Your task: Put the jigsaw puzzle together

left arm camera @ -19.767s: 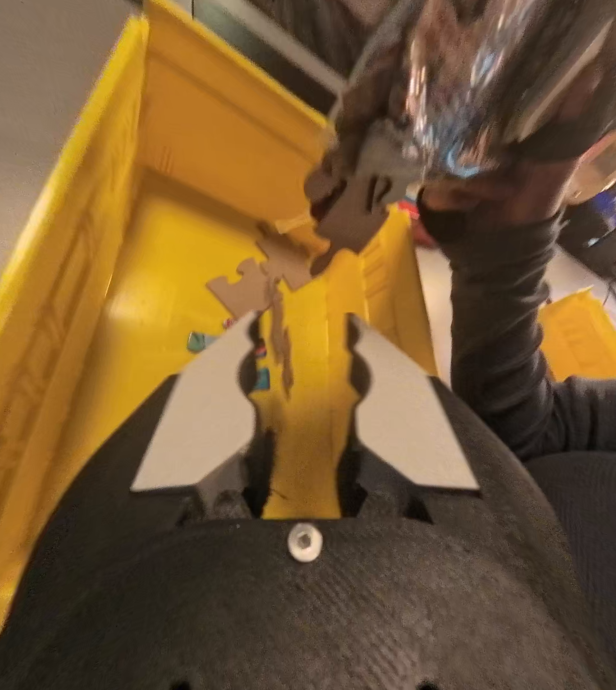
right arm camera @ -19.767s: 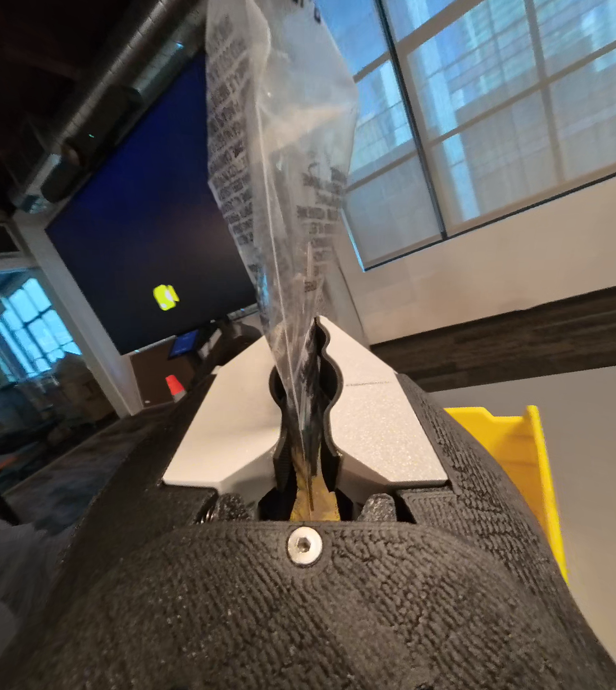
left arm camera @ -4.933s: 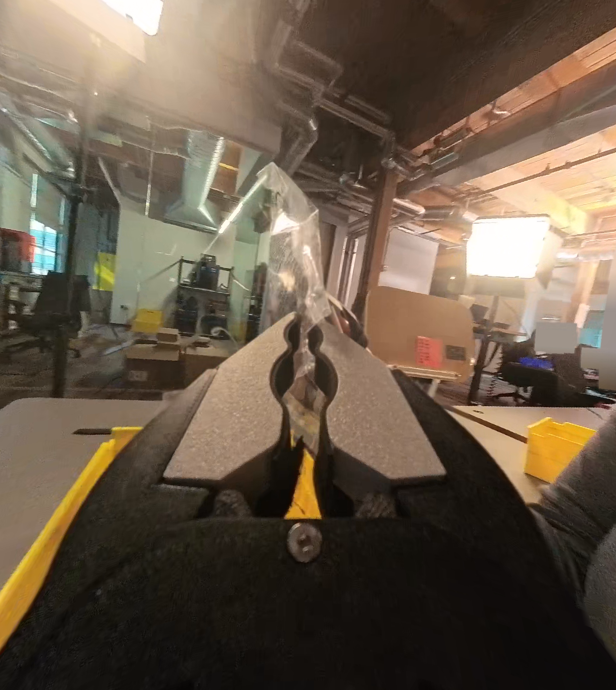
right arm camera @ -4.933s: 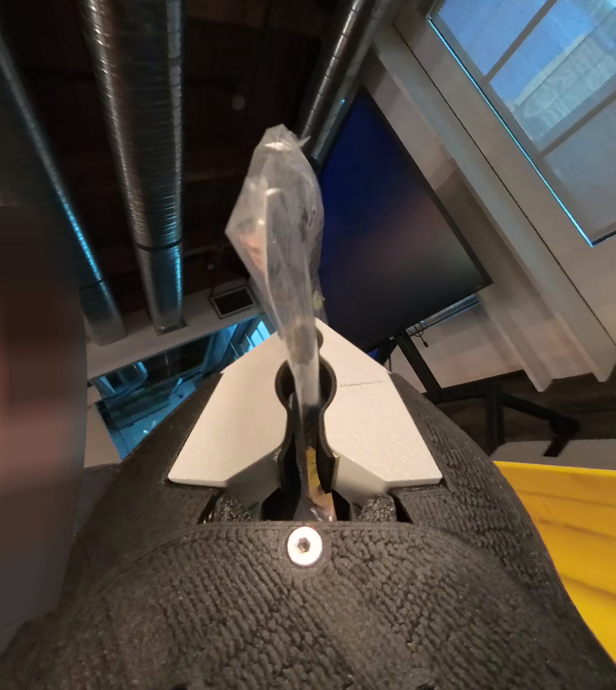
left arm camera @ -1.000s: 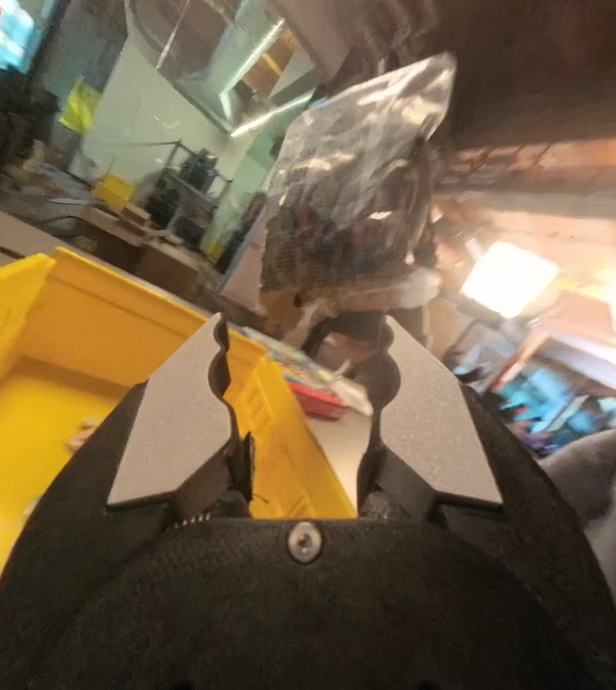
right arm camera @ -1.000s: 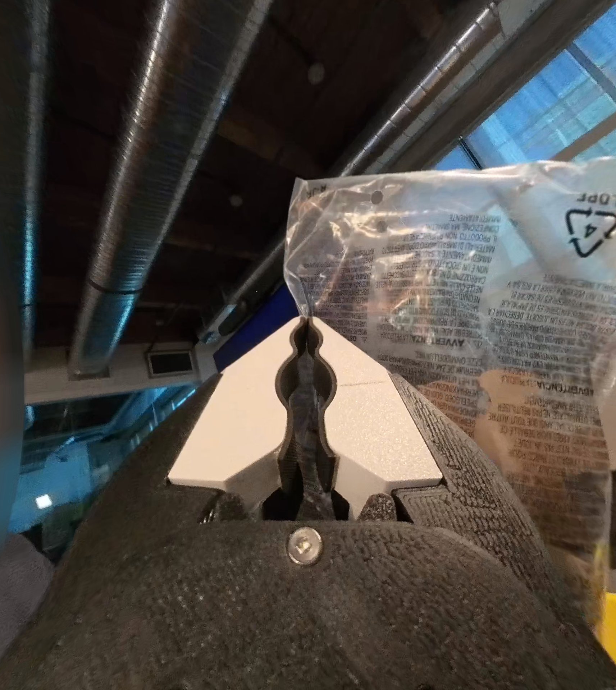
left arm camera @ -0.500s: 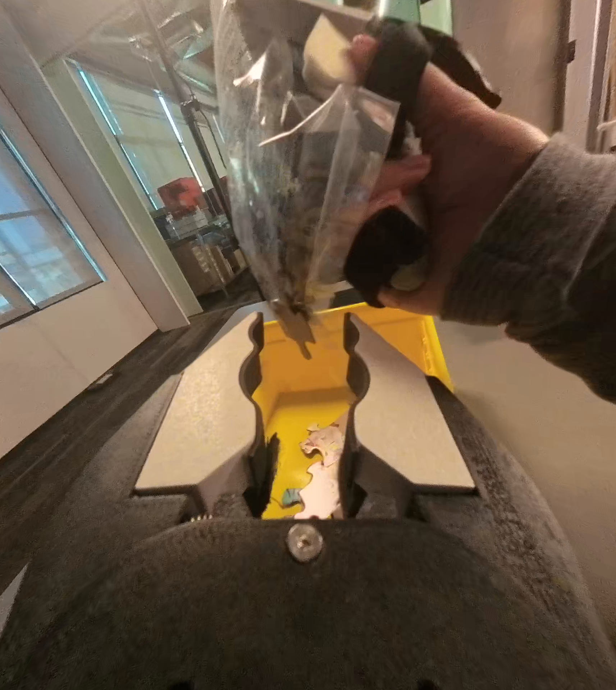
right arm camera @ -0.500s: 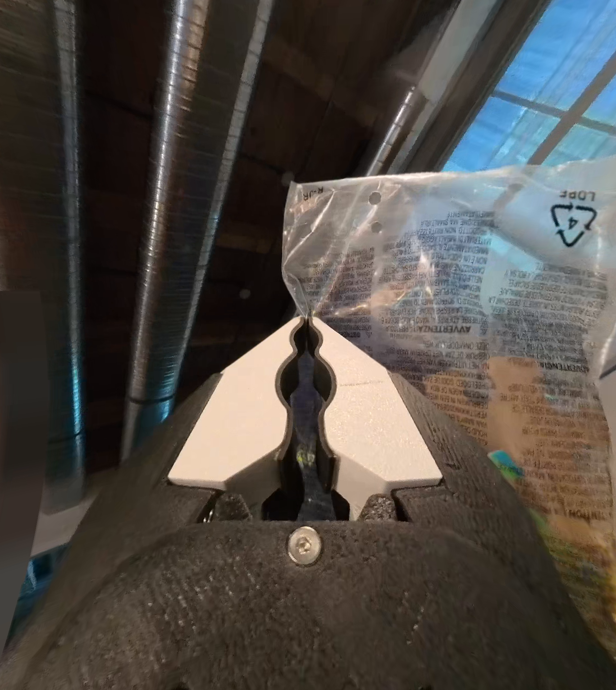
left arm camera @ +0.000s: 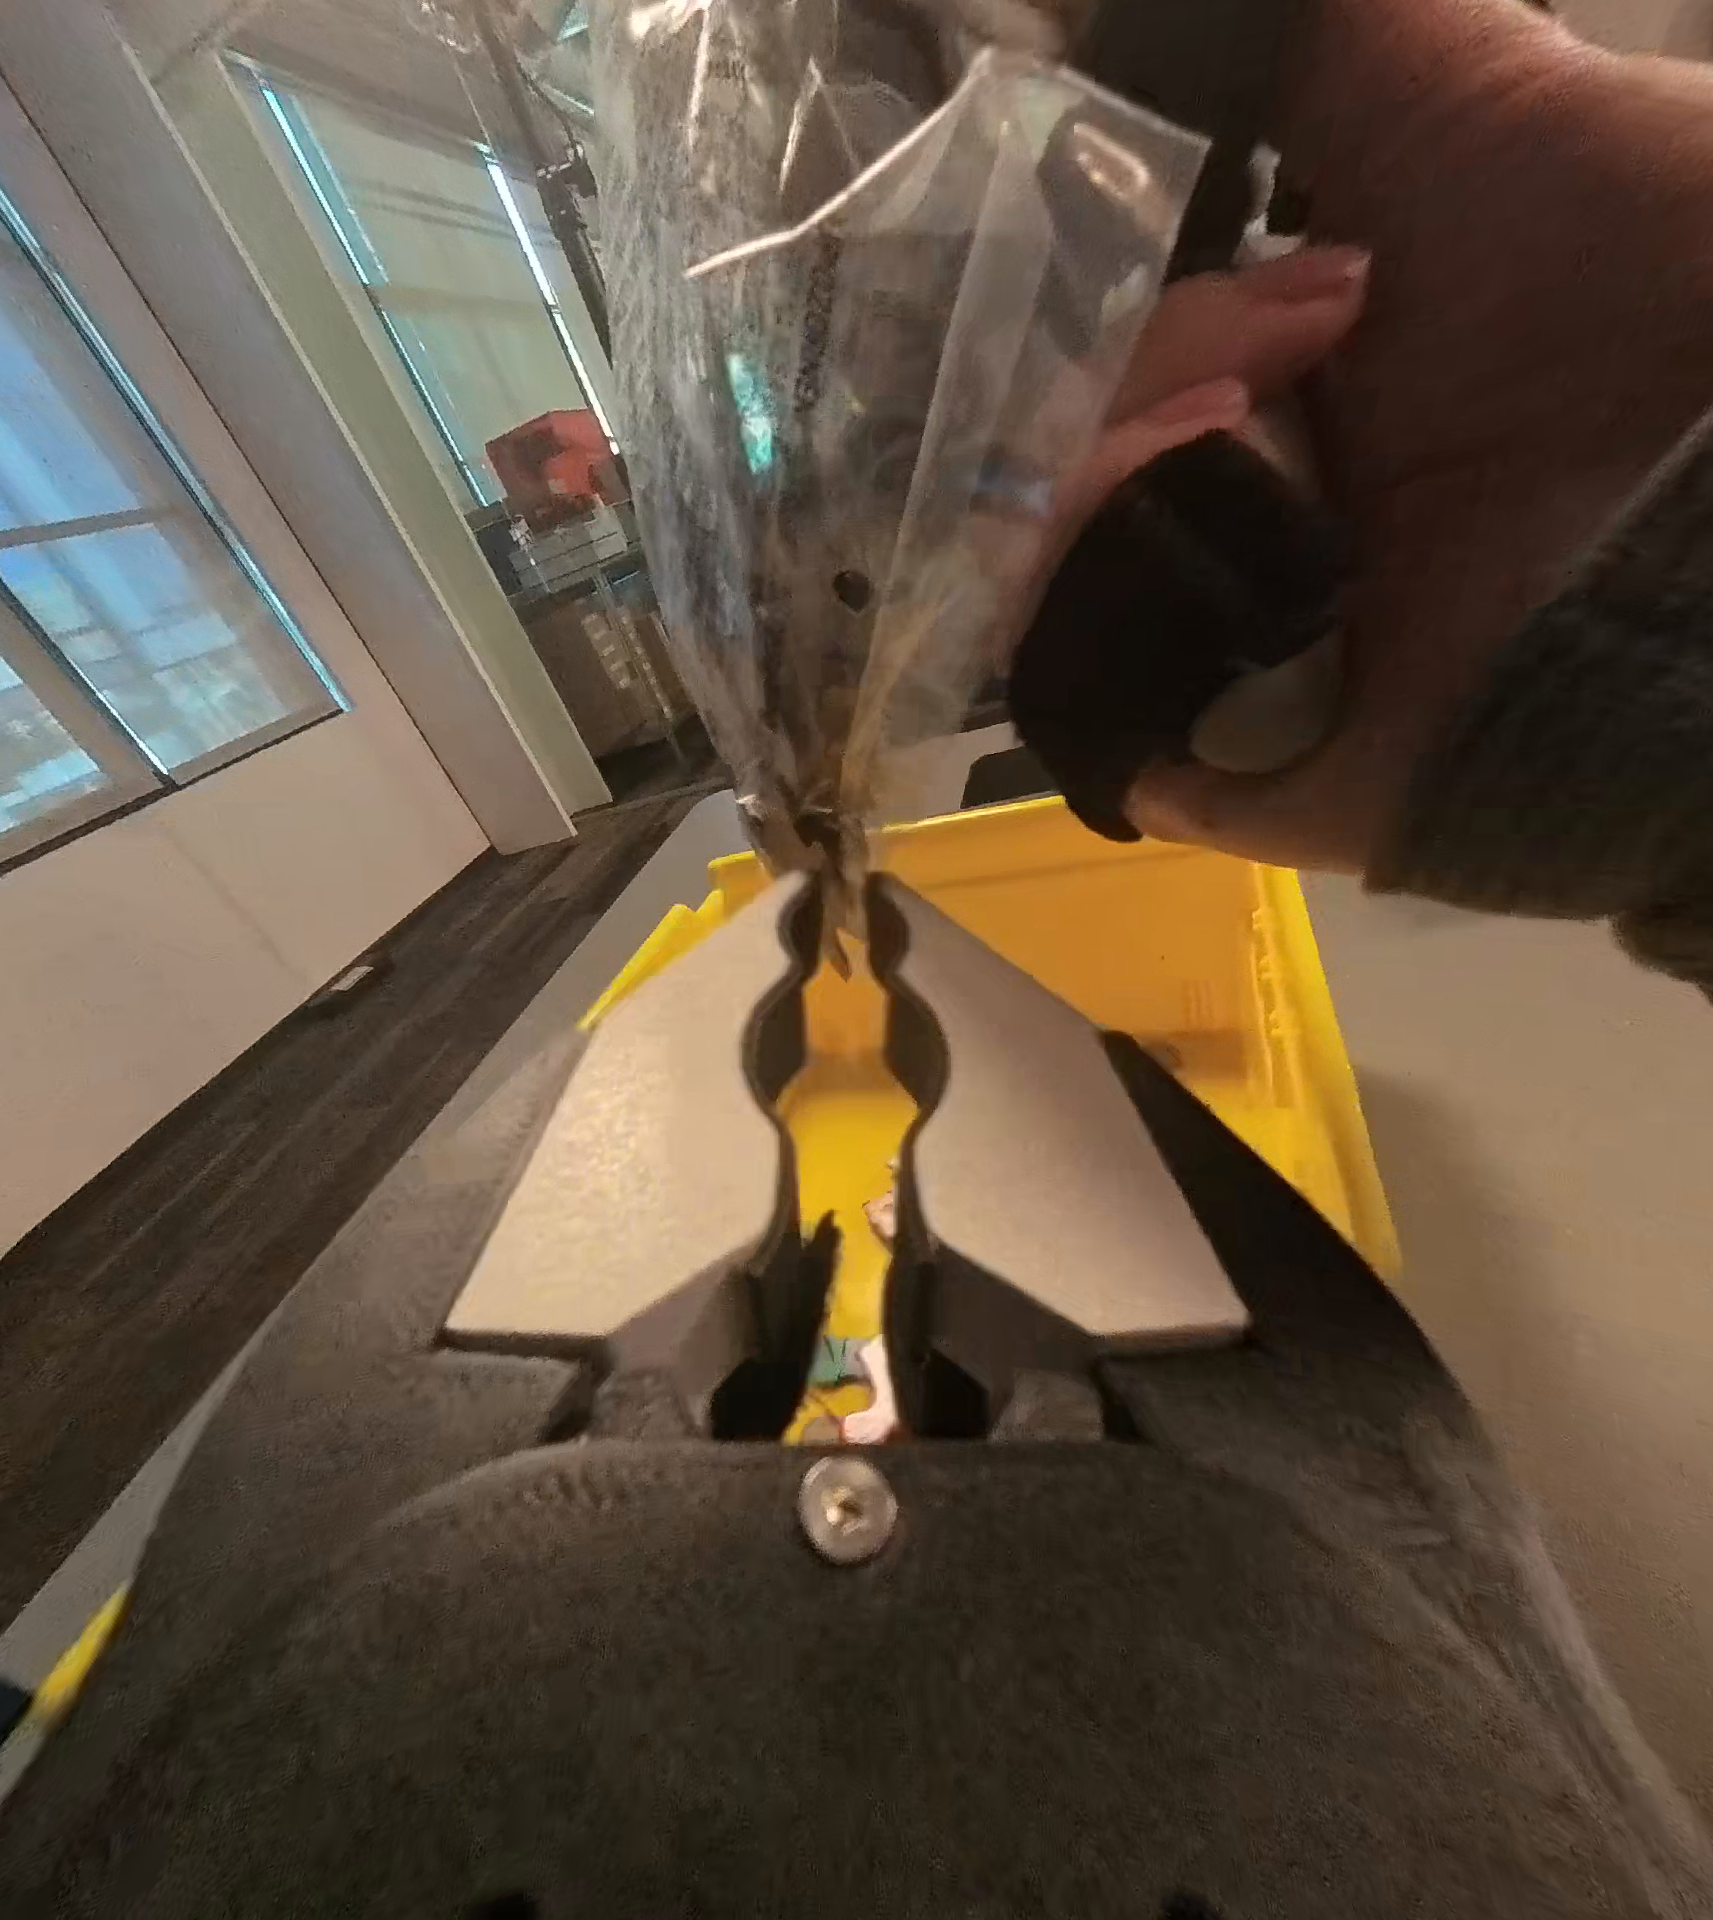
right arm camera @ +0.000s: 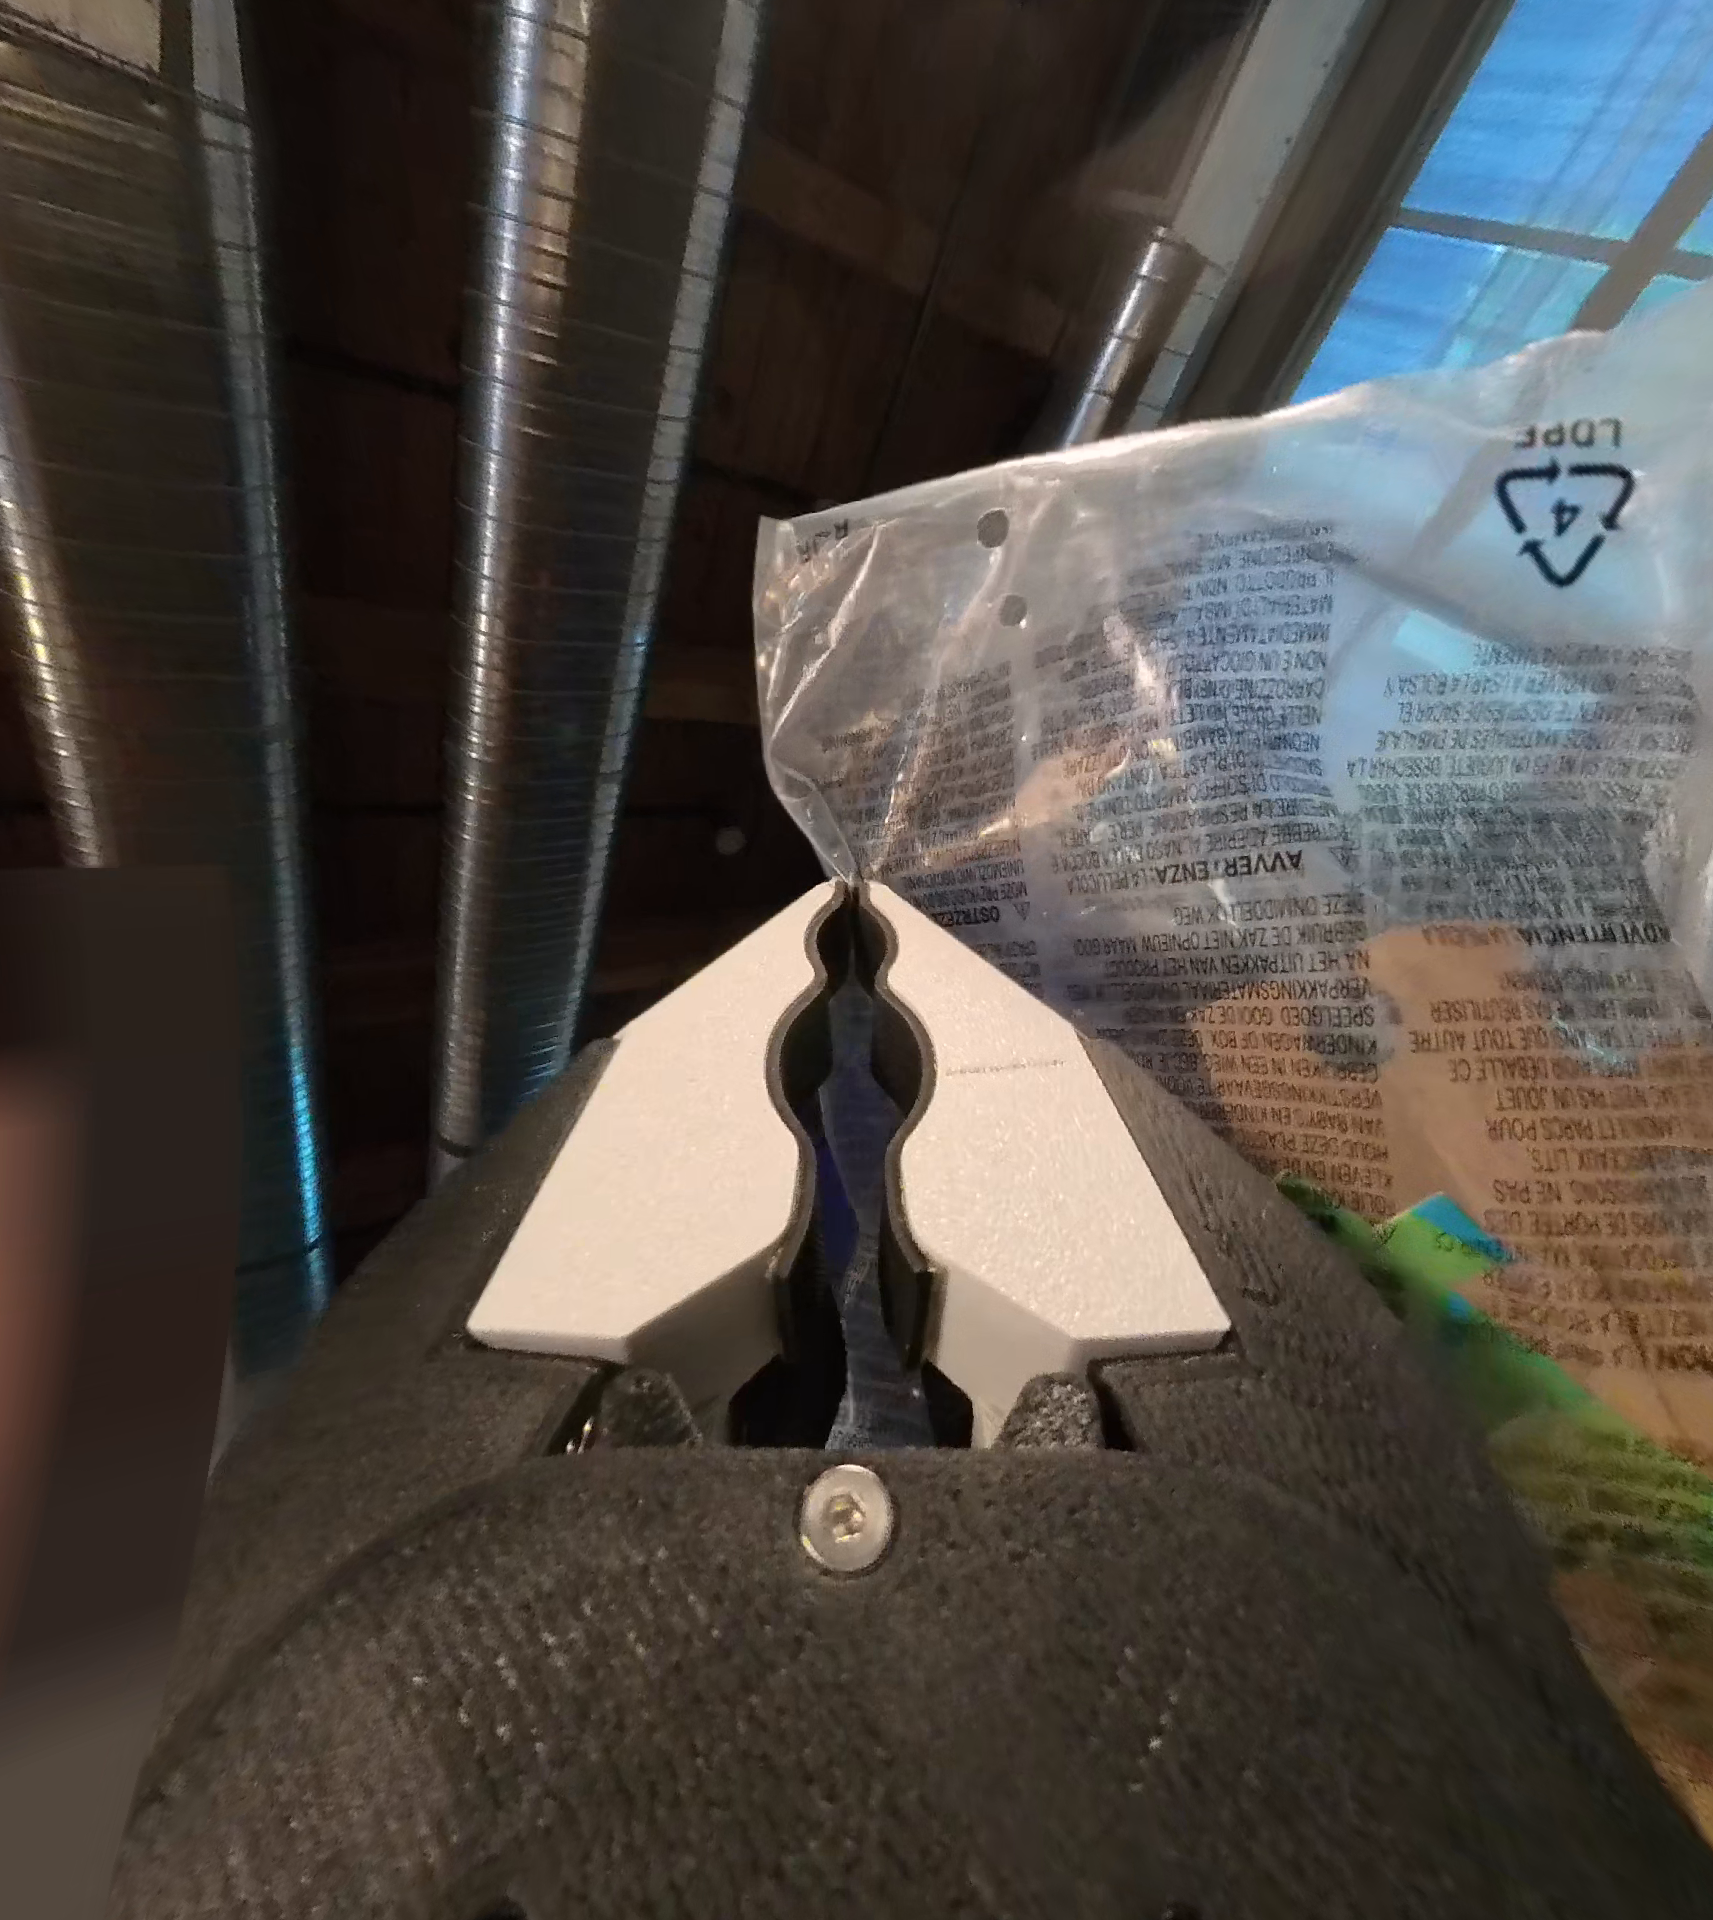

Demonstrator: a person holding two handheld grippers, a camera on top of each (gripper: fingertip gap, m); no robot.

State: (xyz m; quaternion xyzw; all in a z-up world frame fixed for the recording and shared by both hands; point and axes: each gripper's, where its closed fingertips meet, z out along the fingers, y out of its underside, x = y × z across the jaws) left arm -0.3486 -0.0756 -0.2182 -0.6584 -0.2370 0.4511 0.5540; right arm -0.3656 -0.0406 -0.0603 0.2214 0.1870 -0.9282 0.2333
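A clear plastic bag (left arm camera: 831, 416) with print and puzzle pieces inside hangs over a yellow bin (left arm camera: 1091, 935). My left gripper (left arm camera: 836, 904) is shut on the bag's bunched lower corner, above the bin. Loose puzzle pieces (left arm camera: 873, 1392) lie on the bin floor, seen between my fingers. A person's hand (left arm camera: 1506, 312) holds the right gripper's black body (left arm camera: 1164, 644) beside the bag's top. In the right wrist view, my right gripper (right arm camera: 854, 896) is shut on the bag's edge, and the bag (right arm camera: 1247, 779) spreads out to the right with brown and green pieces (right arm camera: 1454, 1299) in it.
The bin stands on a grey table (left arm camera: 1558, 1247). A dark floor (left arm camera: 208, 1195) and a white wall with windows (left arm camera: 52, 520) lie to the left. Metal ceiling ducts (right arm camera: 540, 520) fill the right wrist view's background. About 15 centimeters separates my left fingertips from my right.
My left gripper swung round to face the bin, and its jaws went from wide open to shut on the bag's lower corner. My right gripper kept its hold on the bag throughout.
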